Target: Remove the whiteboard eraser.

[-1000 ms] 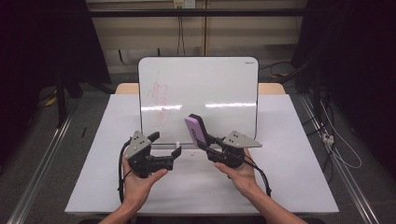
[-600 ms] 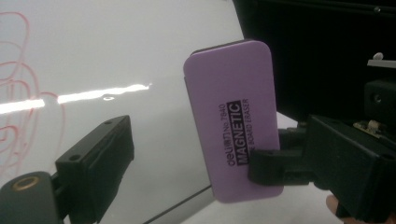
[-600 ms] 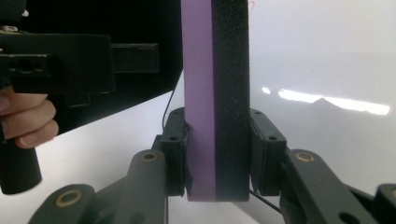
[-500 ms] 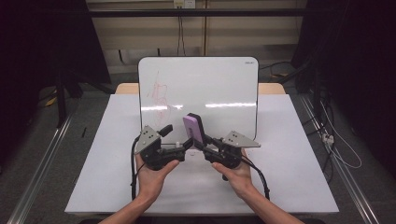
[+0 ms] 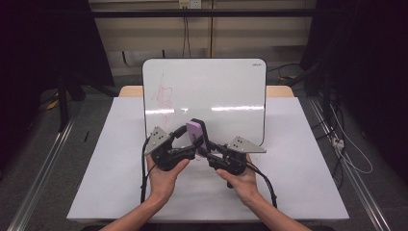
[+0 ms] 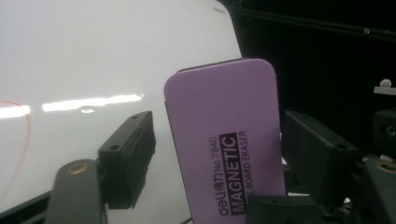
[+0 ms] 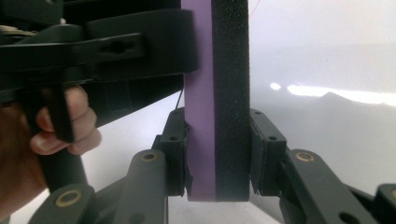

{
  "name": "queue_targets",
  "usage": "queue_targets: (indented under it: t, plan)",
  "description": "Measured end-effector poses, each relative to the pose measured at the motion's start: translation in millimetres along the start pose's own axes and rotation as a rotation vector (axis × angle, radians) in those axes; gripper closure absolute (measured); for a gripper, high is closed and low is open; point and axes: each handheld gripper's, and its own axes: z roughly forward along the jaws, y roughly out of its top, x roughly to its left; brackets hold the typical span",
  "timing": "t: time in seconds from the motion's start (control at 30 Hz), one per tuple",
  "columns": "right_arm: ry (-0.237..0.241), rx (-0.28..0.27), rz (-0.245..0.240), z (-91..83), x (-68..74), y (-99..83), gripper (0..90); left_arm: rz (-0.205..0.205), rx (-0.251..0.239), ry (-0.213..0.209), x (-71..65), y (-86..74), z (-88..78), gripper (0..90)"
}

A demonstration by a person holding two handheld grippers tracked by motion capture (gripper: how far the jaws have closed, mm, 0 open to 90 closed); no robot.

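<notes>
I'm clamping the purple eraser [image 7: 215, 107] upright in my right gripper [image 5: 208, 152], jaws pinching plastic back and felt, above the table before the whiteboard [image 5: 204, 98]; my left gripper [image 5: 191, 140] is gaping around it, probably taking over

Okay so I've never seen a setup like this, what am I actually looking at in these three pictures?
A person stands at a white-covered table, holding a handheld two-jaw tool in each hand. One picture looks down from above; the other two come from cameras riding on each tool. A white rounded-corner whiteboard with faint red scribbles lies on the table. The right gripper is clamped on a purple magnetic board eraser with black felt, held upright. The left gripper is open, its jaws either side of the eraser's purple face, apparently not touching it.
</notes>
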Motion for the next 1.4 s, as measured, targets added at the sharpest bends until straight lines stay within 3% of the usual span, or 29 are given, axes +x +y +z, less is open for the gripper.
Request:
queue_targets:
  t: [0.07, 0.1, 0.17, 0.23, 0.33, 0.5, 0.67, 0.7, 0.9, 1.2, 1.4]
  plan:
    - [-0.003, 0.003, 0.003, 0.2, -0.6, -0.4, 64.3, -0.018, 0.024, -0.021, 3.0, -1.3, -0.2, 33.2]
    - [-0.003, 0.004, 0.006, 0.5, -0.9, -0.8, 64.3, -0.045, 0.007, -0.018, 1.6, -2.6, 1.2, 35.3]
    - [-0.005, 0.008, 0.005, 0.9, -1.0, -1.2, 64.2, -0.01, 0.012, -0.013, 0.2, -4.2, 1.3, 37.1]
    - [-0.007, 0.008, 0.005, 1.0, -0.6, -1.8, 64.3, -0.03, 0.002, -0.014, -0.2, -5.1, 1.6, 37.5]
    - [-0.009, 0.004, 0.006, 1.0, -0.3, -1.8, 64.2, -0.011, 0.015, -0.019, 0.6, -4.4, 0.7, 38.2]
    - [-0.012, 0.002, 0.003, 1.7, 0.0, -2.3, 63.8, -0.037, 0.007, -0.017, -2.5, -3.9, 2.6, 40.0]
    - [-0.022, 0.012, -0.026, 1.4, 1.7, -2.3, 62.0, -0.002, 0.03, -0.018, -3.9, -2.2, 1.9, 41.1]
    - [-0.02, 0.016, -0.018, 1.1, 1.6, -1.9, 55.8, -0.007, 0.033, -0.013, -3.8, -1.7, 2.0, 41.1]
    - [-0.028, 0.036, -0.017, -0.1, -0.2, -1.6, 39.7, -0.017, 0.041, -0.008, 0.8, 0.1, 0.8, 41.2]
    - [-0.083, 0.095, -0.05, -10.9, -8.3, -3.9, 20.2, 0.022, 0.042, 0.007, 4.7, 8.7, -7.5, 41.2]
    - [-0.123, 0.146, -0.078, -20.5, -16.7, -3.8, 11.9, 0.032, 0.051, 0.02, 10.4, 12.9, -12.8, 41.2]
